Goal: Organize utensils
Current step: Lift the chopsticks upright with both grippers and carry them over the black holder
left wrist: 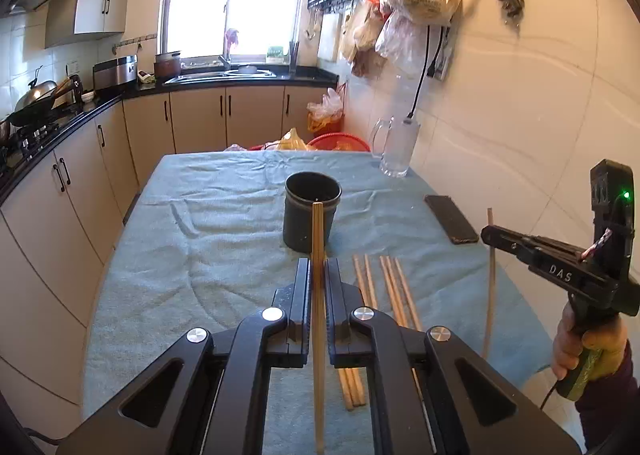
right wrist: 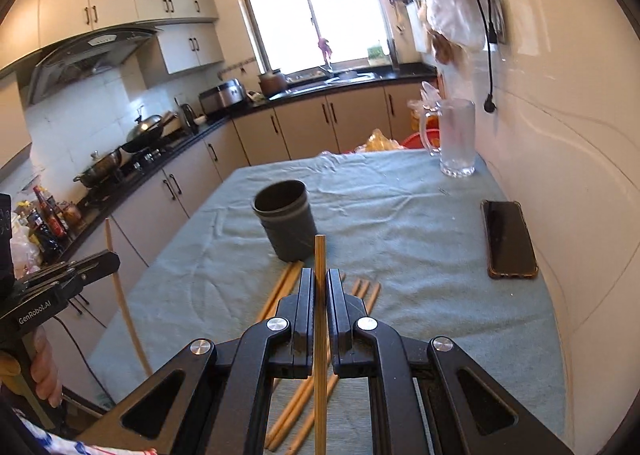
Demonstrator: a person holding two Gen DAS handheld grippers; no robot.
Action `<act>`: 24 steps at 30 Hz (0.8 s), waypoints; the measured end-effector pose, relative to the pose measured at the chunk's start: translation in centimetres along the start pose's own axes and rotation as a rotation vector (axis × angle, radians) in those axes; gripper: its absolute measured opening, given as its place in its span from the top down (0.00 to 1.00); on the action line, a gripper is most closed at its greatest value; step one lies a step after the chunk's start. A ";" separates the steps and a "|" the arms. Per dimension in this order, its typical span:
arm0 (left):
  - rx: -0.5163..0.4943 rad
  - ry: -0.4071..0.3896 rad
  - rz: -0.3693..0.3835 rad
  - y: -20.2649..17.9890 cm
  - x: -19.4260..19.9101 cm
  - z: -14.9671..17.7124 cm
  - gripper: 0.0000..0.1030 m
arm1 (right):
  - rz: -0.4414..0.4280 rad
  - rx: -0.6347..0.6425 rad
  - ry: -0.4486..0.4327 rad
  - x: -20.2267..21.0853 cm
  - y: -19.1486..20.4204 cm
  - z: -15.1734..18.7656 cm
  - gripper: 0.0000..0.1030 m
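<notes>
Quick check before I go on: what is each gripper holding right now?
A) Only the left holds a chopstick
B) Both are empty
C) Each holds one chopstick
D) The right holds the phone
C: the left gripper is shut on a chopstick and the right gripper on another chopstick, both pointing toward the dark cup.

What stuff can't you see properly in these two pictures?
- Inside the dark cup: both views look from the side, so its bottom is hidden.
- Loose chopsticks on the cloth: the fingers cover their middles, so an exact count is uncertain.
- Held chopstick: its lower end runs off the left wrist picture's bottom edge.
- Outside the window: washed out by glare.
</notes>
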State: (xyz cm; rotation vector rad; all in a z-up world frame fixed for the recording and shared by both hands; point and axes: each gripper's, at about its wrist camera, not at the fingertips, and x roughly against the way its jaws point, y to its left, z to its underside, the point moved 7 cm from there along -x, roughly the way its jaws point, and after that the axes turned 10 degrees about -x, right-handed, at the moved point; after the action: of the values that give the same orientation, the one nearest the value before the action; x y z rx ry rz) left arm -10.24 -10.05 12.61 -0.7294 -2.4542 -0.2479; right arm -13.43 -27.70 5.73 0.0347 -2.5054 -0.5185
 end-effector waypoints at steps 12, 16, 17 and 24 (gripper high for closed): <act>0.017 -0.090 0.042 -0.7 2.4 -2.5 0.95 | -0.049 0.024 -0.041 1.6 2.1 -1.1 0.94; 0.016 -0.118 0.045 -0.3 2.4 -4.0 0.95 | -0.061 0.034 -0.056 1.7 2.8 -2.1 0.94; 0.016 -0.123 0.047 -0.2 2.4 -4.3 0.95 | -0.064 0.037 -0.059 1.7 3.0 -2.4 0.94; 0.011 -0.152 0.043 1.1 2.3 -7.7 0.95 | -0.084 0.068 -0.091 1.9 4.5 -5.6 0.94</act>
State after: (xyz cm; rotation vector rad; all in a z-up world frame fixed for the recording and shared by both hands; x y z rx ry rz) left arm -7.66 -10.57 20.27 -0.8226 -2.5773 -0.1677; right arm -11.57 -25.79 12.66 0.1462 -2.6190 -0.4778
